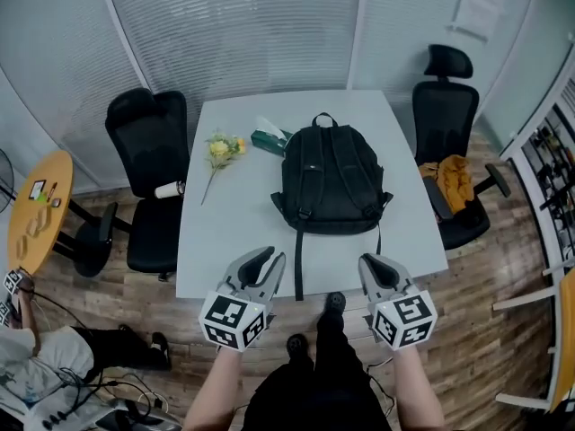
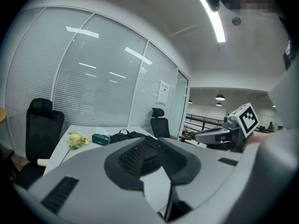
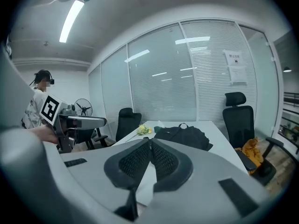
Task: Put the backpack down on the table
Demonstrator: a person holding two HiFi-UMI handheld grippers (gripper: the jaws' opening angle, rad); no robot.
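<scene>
The black backpack (image 1: 331, 182) lies flat on the white table (image 1: 234, 241), straps up, its handle toward the far edge. A loose strap (image 1: 298, 263) hangs to the near edge. Both grippers hover in front of the near edge, apart from the bag. My left gripper (image 1: 269, 257) has a narrow gap between its pads, with nothing in it. The pads of my right gripper (image 1: 370, 263) meet at the tips and hold nothing. In the left gripper view, the backpack (image 2: 135, 135) shows beyond the left gripper (image 2: 155, 140). The right gripper view has the backpack (image 3: 184, 135) ahead of the right gripper (image 3: 150, 140).
A yellow flower (image 1: 220, 149) and a green tissue pack (image 1: 268, 139) lie on the table left of the bag. Black office chairs (image 1: 148, 151) (image 1: 449, 106) flank it, the right one holding an orange cloth (image 1: 454, 178). A round wooden table (image 1: 36, 209) stands far left.
</scene>
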